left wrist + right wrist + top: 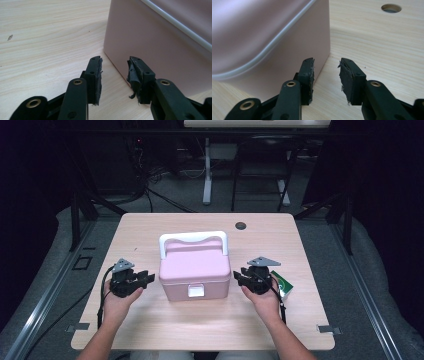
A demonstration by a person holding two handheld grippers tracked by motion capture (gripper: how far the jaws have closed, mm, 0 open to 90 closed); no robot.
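Pink lidded box (195, 267) with a white handle (193, 239) sat at frame centre on the wooden table (150, 227) in the high view. Left gripper (148, 279) was just left of the box, jaws partly apart, holding nothing. Right gripper (238, 276) was just right of it, jaws also partly apart and empty; a green-white packet (285, 286) lay beside the right hand (265, 301).

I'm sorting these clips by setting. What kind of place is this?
Probably a lab recording station: a bare wooden table inside a black frame, cables on the floor, with just a pink lidded box set out.
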